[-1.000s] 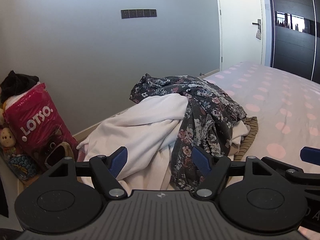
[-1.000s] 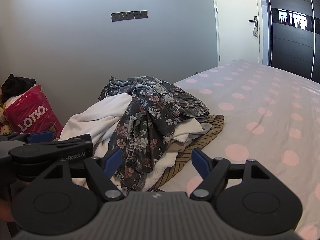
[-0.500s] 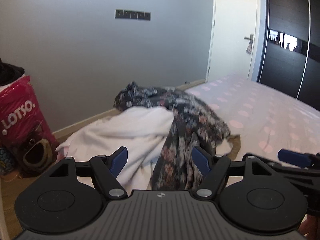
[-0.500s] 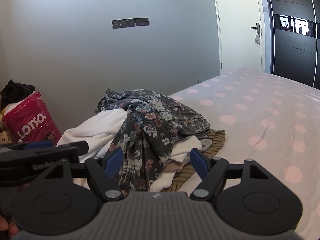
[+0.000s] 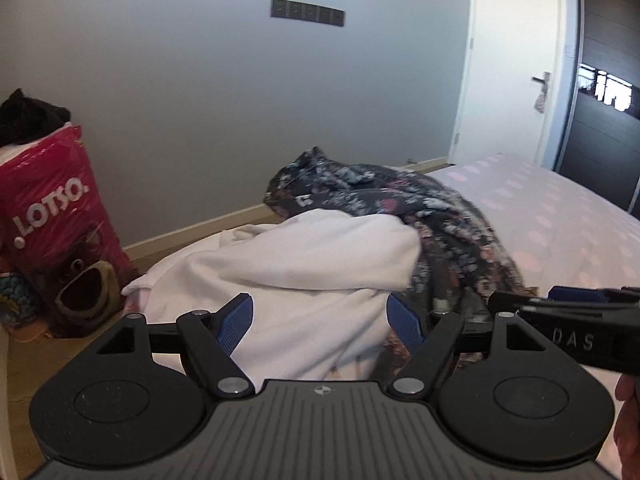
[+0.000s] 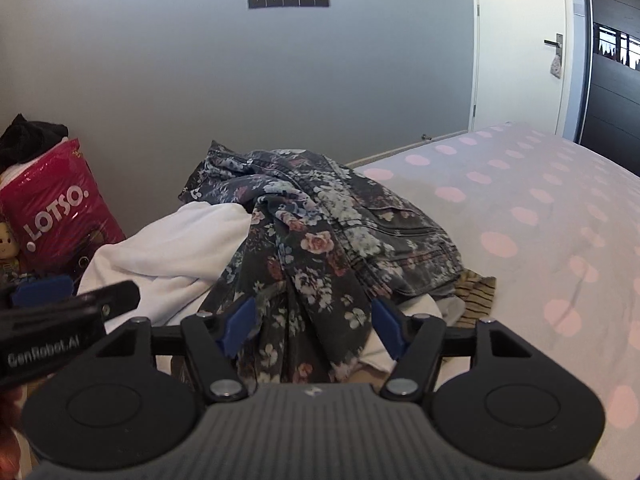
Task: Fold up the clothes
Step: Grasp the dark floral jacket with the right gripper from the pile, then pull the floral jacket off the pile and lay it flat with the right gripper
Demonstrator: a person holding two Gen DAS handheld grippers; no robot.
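A pile of clothes lies at the corner of the bed. A dark floral garment (image 6: 328,232) (image 5: 440,216) is draped over a white garment (image 5: 304,256) (image 6: 172,248). A brown striped piece (image 6: 476,292) sticks out under the pile on the right. My left gripper (image 5: 322,318) is open and empty, just in front of the white garment. My right gripper (image 6: 312,322) is open and empty, close over the hanging end of the floral garment. Each gripper shows at the edge of the other's view.
The bed (image 6: 540,208) has a pale sheet with pink dots and stretches to the right. A red LOTSO bag (image 5: 52,216) with dark cloth on top stands on the floor at the left. A grey wall and a white door (image 6: 520,48) are behind.
Both grippers have moved closer to the pile. The left view has swung left, so the white garment now fills its middle. Both grippers stay open.
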